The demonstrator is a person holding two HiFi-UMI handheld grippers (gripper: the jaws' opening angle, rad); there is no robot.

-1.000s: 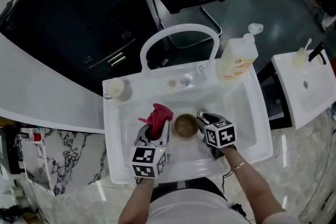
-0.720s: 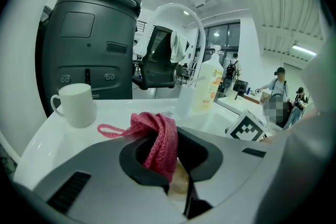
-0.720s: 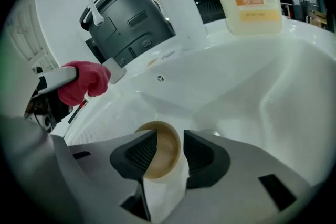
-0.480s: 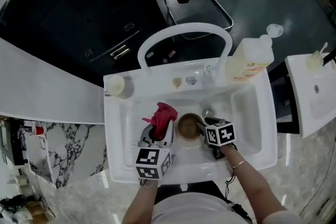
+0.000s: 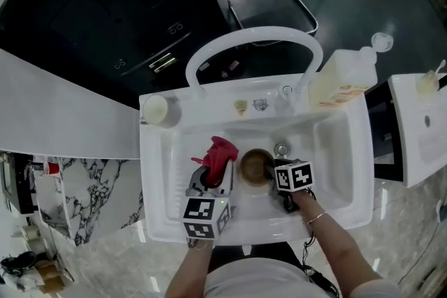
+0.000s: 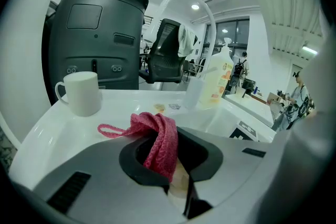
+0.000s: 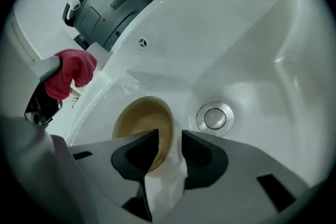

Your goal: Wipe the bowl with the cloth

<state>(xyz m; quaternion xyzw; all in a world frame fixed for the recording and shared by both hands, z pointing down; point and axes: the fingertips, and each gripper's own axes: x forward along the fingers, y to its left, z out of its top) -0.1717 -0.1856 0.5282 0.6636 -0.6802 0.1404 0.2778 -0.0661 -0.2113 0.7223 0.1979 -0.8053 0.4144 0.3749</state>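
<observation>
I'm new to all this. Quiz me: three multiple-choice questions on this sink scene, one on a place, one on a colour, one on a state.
1. Where is the bowl? A on the floor; B in the sink, beside the drain; C on a shelf.
2. What colour is the cloth? A green; B white; C pinkish red.
3. The left gripper is: A shut on the cloth; B open, empty; C shut on the bowl.
B: it sits by the drain. C: both gripper views show it. A: the cloth is pinched between its jaws.

Left hand-held gripper [image 5: 213, 174] clamps cloth [image 5: 220, 152]; right hand-held gripper [image 7: 170, 139] (jaws just closing further) loosely straddles the bowl [image 7: 142, 123] rim.
</observation>
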